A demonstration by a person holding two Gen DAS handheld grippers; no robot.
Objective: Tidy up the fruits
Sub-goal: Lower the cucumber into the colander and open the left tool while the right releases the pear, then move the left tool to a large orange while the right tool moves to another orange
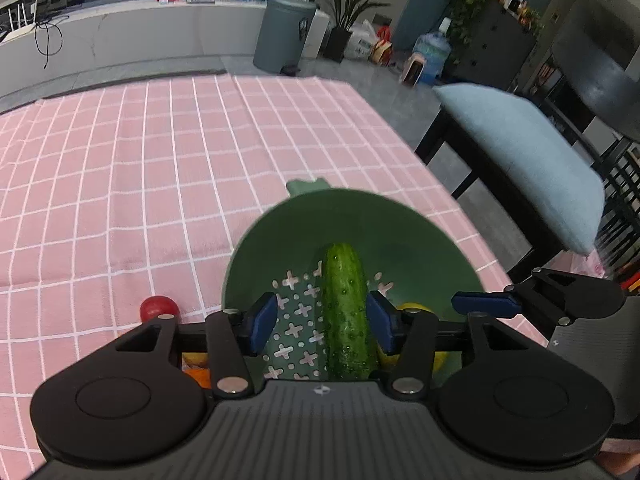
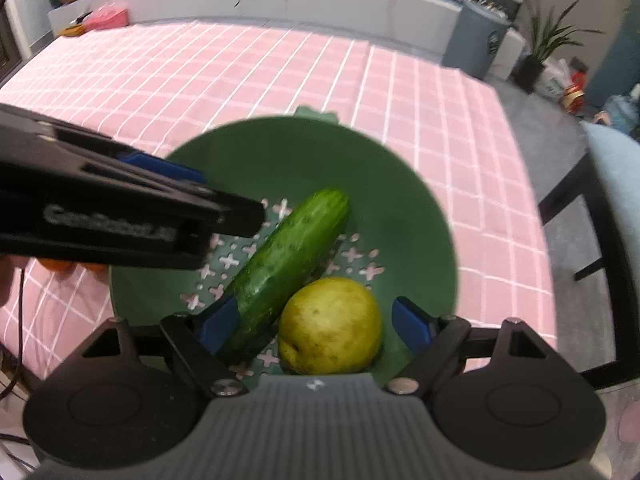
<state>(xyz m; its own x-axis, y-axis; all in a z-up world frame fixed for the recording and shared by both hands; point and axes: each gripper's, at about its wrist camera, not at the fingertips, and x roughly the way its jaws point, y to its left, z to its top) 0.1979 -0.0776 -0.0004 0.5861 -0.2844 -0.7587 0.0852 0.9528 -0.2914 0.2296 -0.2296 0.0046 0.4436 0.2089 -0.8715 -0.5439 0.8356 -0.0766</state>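
Note:
A green colander (image 1: 280, 216) (image 2: 400, 168) with cross-shaped holes stands on the pink checked cloth. In it lie a cucumber (image 1: 344, 312) (image 2: 288, 256) and a yellow-green round fruit (image 2: 330, 326), which the left wrist view mostly hides. My left gripper (image 1: 322, 326) is open over the bowl, the cucumber between its blue pads with a gap on the left side. My right gripper (image 2: 316, 326) is open and straddles the cucumber's near end and the round fruit, its right pad clear of the fruit. The left gripper's arm (image 2: 120, 208) reaches in from the left.
A small red fruit (image 1: 159, 307) lies on the cloth left of the colander, with orange pieces (image 1: 198, 376) (image 2: 60, 265) beside it. The table's right edge is close to the bowl. A chair with a pale blue cushion (image 1: 520, 152) stands beyond it, and a grey bin (image 1: 286, 32) behind.

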